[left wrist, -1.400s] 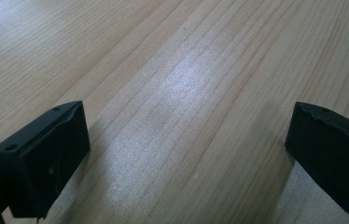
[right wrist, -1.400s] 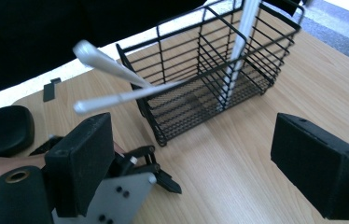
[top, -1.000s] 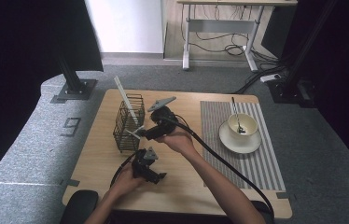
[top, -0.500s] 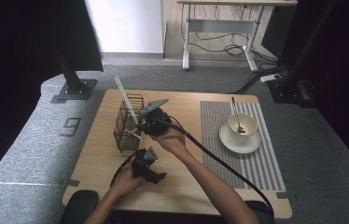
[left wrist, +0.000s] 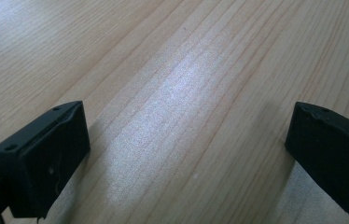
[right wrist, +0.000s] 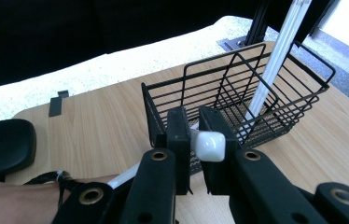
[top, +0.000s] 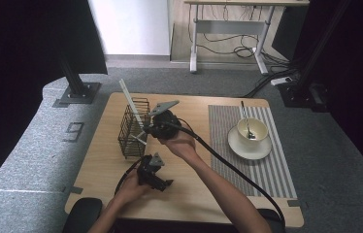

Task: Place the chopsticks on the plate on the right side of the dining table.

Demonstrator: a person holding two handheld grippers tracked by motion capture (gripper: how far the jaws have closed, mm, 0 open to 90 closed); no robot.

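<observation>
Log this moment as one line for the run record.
right gripper: just closed on white utensil | wire basket: second white utensil leaning inside | left gripper: open over table

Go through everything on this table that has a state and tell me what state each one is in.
Right gripper: shut on the white utensil, beside the basket.
Left gripper: open, nothing between its jaws.
Wire basket: upright, white sticks leaning inside.
Cup: upright on its saucer, spoon inside.

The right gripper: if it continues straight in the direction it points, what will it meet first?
Probably the black wire basket: the right gripper, shut on a white stick, points at its near wall; depth is uncertain.
</observation>
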